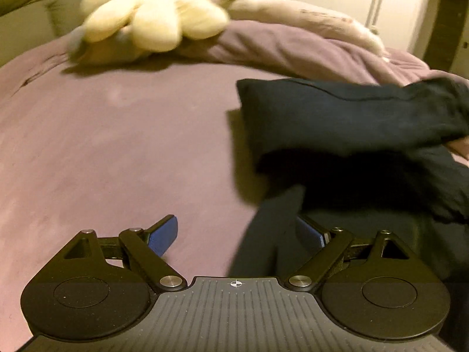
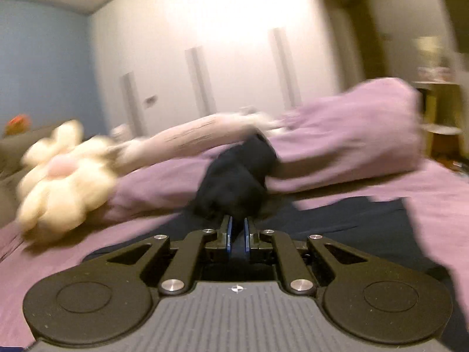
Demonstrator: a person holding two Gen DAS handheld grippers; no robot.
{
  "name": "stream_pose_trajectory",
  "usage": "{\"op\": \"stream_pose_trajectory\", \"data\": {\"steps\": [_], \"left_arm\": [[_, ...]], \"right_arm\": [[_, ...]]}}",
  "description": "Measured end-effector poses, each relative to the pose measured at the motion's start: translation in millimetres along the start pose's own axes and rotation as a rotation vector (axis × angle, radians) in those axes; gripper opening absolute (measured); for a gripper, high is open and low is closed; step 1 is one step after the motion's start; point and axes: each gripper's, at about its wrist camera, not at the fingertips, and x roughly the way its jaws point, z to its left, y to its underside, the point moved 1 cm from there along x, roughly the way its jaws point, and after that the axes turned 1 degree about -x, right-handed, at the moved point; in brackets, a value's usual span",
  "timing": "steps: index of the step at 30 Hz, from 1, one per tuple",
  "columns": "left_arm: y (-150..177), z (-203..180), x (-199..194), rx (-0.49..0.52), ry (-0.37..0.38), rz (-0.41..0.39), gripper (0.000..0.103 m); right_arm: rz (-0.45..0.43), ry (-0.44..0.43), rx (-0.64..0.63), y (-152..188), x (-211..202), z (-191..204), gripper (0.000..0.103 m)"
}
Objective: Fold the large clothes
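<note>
Right gripper (image 2: pixel 237 228): jaws pinched on dark garment (image 2: pixel 234 182), bunched just ahead at frame centre on purple bed (image 2: pixel 425 205). Left gripper (image 1: pixel 237 231): jaws wide, empty; garment (image 1: pixel 351 123) right of frame.

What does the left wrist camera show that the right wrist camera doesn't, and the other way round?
Only the left wrist view shows the left gripper with its jaws wide apart above the bed, nothing clamped, and the dark garment seen from the side.

Only the right wrist view shows the right gripper shut on a bunched part of that garment, plus the blue wall and shelves.

Both show the purple bedding, the cream flower-shaped plush and the white wardrobe doors.
</note>
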Motion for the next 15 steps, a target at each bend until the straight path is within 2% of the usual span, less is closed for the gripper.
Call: {"op": "stream_pose_trajectory", "data": {"steps": [1,2,3,4,6,7,8,10,15], "left_arm": [[-8,-8,12,-0.01,0.022,0.024,0.092],[-13,-14,22,-0.027,0.058,0.043,0.092],[-19,-19,33,-0.042,0.095,0.064,0.091],[-24,-25,44,-0.047,0.101,0.084,0.09],[-28,-39,62,0.006,0.078,0.102,0.09],[-29,-45,70,0.04,0.038,0.109,0.09],[-26,-50,71,0.058,0.001,0.109,0.089],[-23,-53,78,0.09,-0.025,0.104,0.089],[-18,-46,83,0.088,-0.077,0.091,0.089]], "right_arm": [[0.021,0.03,0.029,2,3,-20,0.016],[0.072,0.036,0.067,6,12,-41,0.035],[0.141,0.053,0.122,12,21,-62,0.04],[0.2,0.067,0.197,20,28,-83,0.04],[0.256,0.024,0.316,30,33,-111,0.041],[0.269,-0.012,0.38,34,34,-120,0.041],[0.267,-0.05,0.427,36,33,-126,0.046],[0.258,-0.117,0.484,39,37,-127,0.052],[0.317,-0.154,0.558,45,76,-119,0.053]]}}
